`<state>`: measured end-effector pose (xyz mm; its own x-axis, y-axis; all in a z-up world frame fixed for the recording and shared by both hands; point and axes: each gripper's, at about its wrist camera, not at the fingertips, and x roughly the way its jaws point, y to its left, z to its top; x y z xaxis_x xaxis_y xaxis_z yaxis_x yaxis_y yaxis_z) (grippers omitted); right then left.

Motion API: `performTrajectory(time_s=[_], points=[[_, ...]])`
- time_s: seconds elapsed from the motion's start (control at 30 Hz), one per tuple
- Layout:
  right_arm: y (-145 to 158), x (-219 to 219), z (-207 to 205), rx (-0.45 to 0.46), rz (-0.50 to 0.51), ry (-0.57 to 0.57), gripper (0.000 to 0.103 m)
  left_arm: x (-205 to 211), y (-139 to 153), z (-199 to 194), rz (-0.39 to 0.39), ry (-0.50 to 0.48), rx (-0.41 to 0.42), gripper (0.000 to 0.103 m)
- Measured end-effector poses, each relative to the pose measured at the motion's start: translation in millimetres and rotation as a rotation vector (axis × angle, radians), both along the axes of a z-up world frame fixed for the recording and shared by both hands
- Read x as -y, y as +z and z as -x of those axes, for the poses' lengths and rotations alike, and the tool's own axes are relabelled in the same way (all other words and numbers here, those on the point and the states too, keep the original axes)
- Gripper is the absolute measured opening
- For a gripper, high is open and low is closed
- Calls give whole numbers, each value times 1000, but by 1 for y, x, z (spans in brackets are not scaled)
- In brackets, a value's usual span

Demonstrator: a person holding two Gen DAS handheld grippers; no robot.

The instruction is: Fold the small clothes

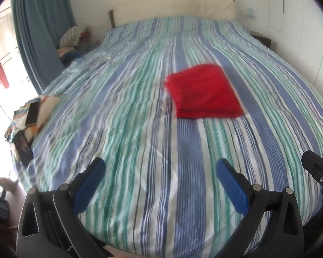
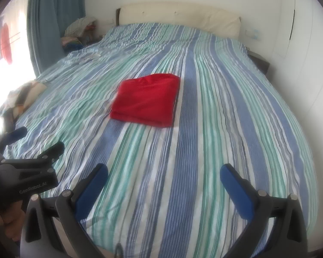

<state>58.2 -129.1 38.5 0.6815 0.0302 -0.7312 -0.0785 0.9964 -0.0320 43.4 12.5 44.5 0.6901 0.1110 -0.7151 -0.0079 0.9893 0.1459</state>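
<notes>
A red garment (image 1: pixel 204 91) lies folded into a flat rectangle in the middle of the striped bed; it also shows in the right wrist view (image 2: pixel 146 101). My left gripper (image 1: pixel 160 165) is open and empty, held above the near part of the bed, well short of the garment. My right gripper (image 2: pixel 163 171) is open and empty, also back from the garment near the bed's foot. The left gripper shows at the left edge of the right wrist view (image 2: pixel 38 139).
The blue, green and white striped duvet (image 1: pixel 140 129) covers the bed. A patterned cloth with a phone (image 1: pixel 33 112) lies at the left edge. Piled clothes (image 1: pixel 72 37) sit by the blue curtain (image 1: pixel 38 21). A cream headboard (image 1: pixel 174 7) and white wardrobe (image 2: pixel 301 32) border the bed.
</notes>
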Motion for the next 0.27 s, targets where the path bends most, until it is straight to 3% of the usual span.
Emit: performTrajectory(time_s=[0.27], points=[[-1,2,-3,-2,-4,4,102,6,3,4,-19,-17,20,103]])
